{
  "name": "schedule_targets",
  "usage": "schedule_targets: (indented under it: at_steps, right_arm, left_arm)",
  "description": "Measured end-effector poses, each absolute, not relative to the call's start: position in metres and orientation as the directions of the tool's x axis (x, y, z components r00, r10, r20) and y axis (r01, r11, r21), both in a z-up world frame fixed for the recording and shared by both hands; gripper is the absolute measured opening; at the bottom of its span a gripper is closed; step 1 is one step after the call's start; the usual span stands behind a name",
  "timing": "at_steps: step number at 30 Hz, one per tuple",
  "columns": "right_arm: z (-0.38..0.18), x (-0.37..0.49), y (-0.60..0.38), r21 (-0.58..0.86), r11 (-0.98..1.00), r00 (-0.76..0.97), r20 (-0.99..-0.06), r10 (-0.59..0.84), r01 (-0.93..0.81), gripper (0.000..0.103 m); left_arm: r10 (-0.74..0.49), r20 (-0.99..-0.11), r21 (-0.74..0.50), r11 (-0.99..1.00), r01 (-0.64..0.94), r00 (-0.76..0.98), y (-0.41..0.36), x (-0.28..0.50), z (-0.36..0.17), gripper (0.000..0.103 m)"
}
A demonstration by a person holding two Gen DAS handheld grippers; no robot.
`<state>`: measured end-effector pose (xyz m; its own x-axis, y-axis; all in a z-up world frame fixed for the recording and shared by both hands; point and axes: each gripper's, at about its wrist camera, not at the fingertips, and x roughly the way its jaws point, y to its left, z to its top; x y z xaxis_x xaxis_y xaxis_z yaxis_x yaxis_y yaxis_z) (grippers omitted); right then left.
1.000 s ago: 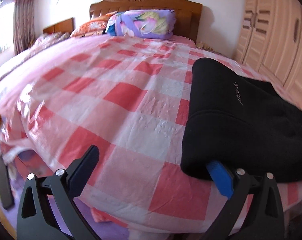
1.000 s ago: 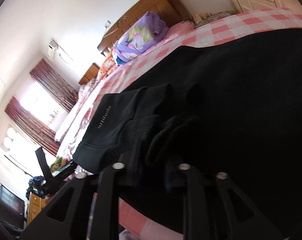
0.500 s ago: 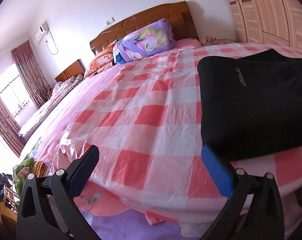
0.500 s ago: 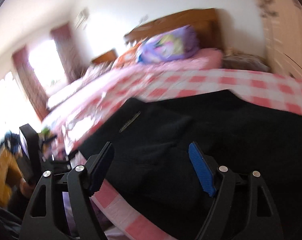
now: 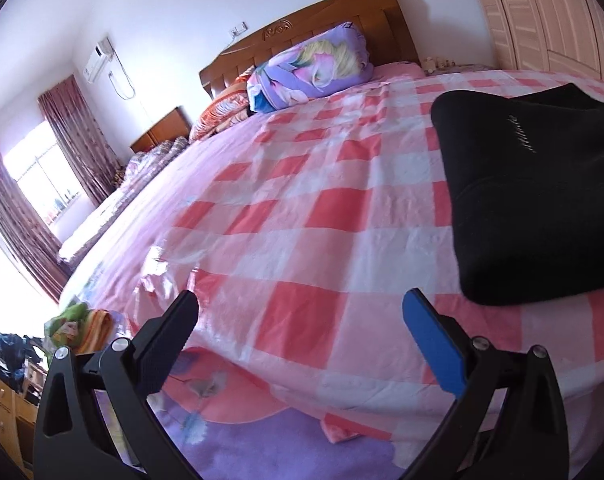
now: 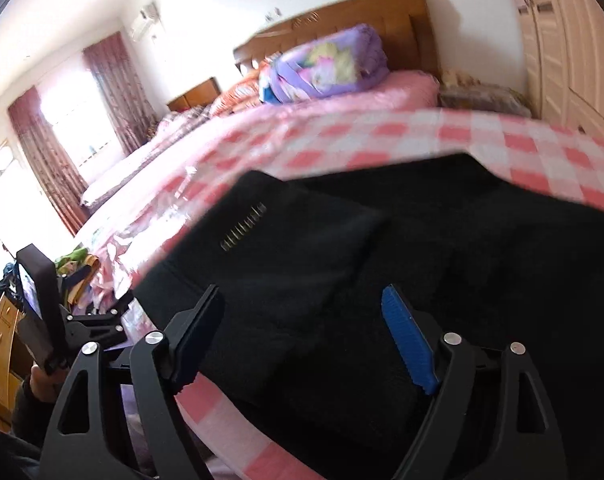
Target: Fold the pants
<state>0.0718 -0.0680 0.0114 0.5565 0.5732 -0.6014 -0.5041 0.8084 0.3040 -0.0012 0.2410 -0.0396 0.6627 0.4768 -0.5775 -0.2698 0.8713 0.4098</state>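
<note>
Black pants (image 5: 538,184) lie folded on the pink-and-white checked bedspread (image 5: 310,208), near the bed's front edge at the right of the left wrist view. My left gripper (image 5: 300,320) is open and empty, off the front edge, left of the pants and apart from them. In the right wrist view the pants (image 6: 382,264) fill the middle and right, with a small logo on top. My right gripper (image 6: 302,320) is open and empty, just in front of and above the pants' near edge. The left gripper also shows in the right wrist view (image 6: 98,320) at lower left.
A purple floral bundle (image 5: 314,72) and an orange pillow (image 5: 222,112) lie by the wooden headboard (image 5: 314,36). A wardrobe (image 5: 542,12) stands at the right. A curtained window (image 5: 42,172) is at the left. A wooden drawer unit (image 5: 6,412) with clutter stands at lower left.
My right gripper has let go of the pants and opened, drawing back. My left gripper has pulled away from the pants' edge toward the bed's front, still open.
</note>
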Motion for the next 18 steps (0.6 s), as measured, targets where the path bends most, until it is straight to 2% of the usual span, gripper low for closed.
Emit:
schedule_targets:
  at_steps: [1, 3, 5, 8, 11, 13, 15, 18]
  right_arm:
    - [0.012, 0.072, -0.064, 0.296, 0.805, 0.557, -0.598, 0.576, -0.515, 0.087]
    - [0.007, 0.075, -0.056, 0.281, 0.796, 0.542, -0.609, 0.579, -0.535, 0.088]
    - [-0.013, 0.082, -0.046, 0.254, 0.805, 0.500, -0.673, 0.545, -0.536, 0.088]
    - [-0.018, 0.076, -0.043, 0.200, 0.802, 0.539, -0.646, 0.540, -0.563, 0.089]
    - [-0.018, 0.076, -0.042, 0.195, 0.804, 0.544, -0.645, 0.536, -0.561, 0.089]
    - [-0.019, 0.074, -0.043, 0.205, 0.795, 0.540, -0.636, 0.552, -0.571, 0.092]
    - [-0.020, 0.071, -0.045, 0.203, 0.789, 0.544, -0.624, 0.561, -0.581, 0.092]
    - [-0.020, 0.074, -0.049, 0.233, 0.778, 0.531, -0.616, 0.582, -0.584, 0.092]
  left_arm:
    - [0.485, -0.575, 0.416, 0.867, -0.275, 0.659, 0.242, -0.001, -0.038, 0.102]
    - [0.516, -0.563, 0.437, 0.849, -0.298, 0.645, 0.244, -0.001, -0.035, 0.102]
    - [0.579, -0.526, 0.476, 0.808, -0.348, 0.623, 0.248, 0.001, -0.027, 0.102]
    - [0.563, -0.498, 0.402, 0.824, -0.400, 0.660, 0.256, 0.002, 0.002, 0.102]
    - [0.397, -0.508, 0.186, 0.917, -0.353, 0.764, 0.254, 0.013, 0.038, 0.102]
    - [0.209, -0.524, 0.052, 0.975, -0.214, 0.826, 0.239, 0.037, 0.054, 0.102]
    - [0.027, -0.559, -0.016, 0.999, -0.043, 0.829, 0.213, 0.074, 0.058, 0.102]
    - [-0.046, -0.589, 0.010, 0.998, 0.064, 0.807, 0.177, 0.117, 0.050, 0.102]
